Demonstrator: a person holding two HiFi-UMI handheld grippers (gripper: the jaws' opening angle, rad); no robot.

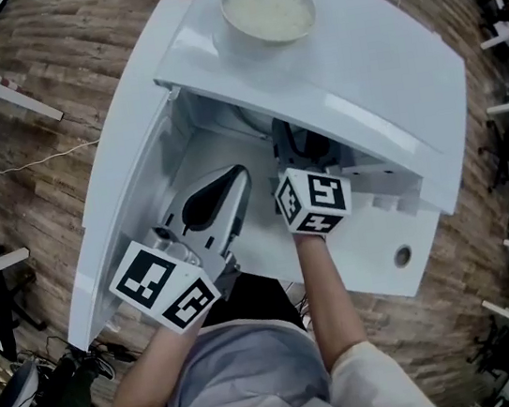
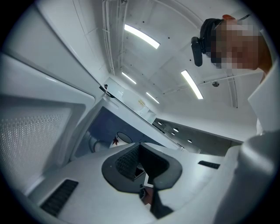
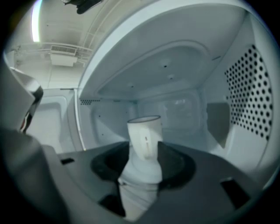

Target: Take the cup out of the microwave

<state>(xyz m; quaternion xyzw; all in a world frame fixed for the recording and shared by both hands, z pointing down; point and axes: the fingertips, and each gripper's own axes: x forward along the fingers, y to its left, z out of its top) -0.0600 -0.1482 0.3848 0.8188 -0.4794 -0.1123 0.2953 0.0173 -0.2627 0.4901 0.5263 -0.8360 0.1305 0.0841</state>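
The white cup [image 3: 144, 131] stands upright on the microwave's floor, its handle towards me. It sits between the dark jaws of my right gripper [image 3: 144, 168], which stand wide open, and the pads do not press on it. From the head view, the right gripper's marker cube [image 1: 313, 200] is at the cavity mouth and its fingertips are hidden under the microwave top [image 1: 359, 78]. My left gripper [image 1: 236, 177] lies by the open door [image 1: 130, 197], its jaws closed to a point on nothing. Past its jaws, a white cup-like shape [image 2: 123, 138] shows in the cavity opening.
A white bowl [image 1: 267, 8] with pale contents sits on top of the microwave. The cavity's right wall [image 3: 251, 92] is perforated and close to the right gripper. The door swings out to the left. Wooden floor and furniture legs surround the white counter [image 1: 377, 265].
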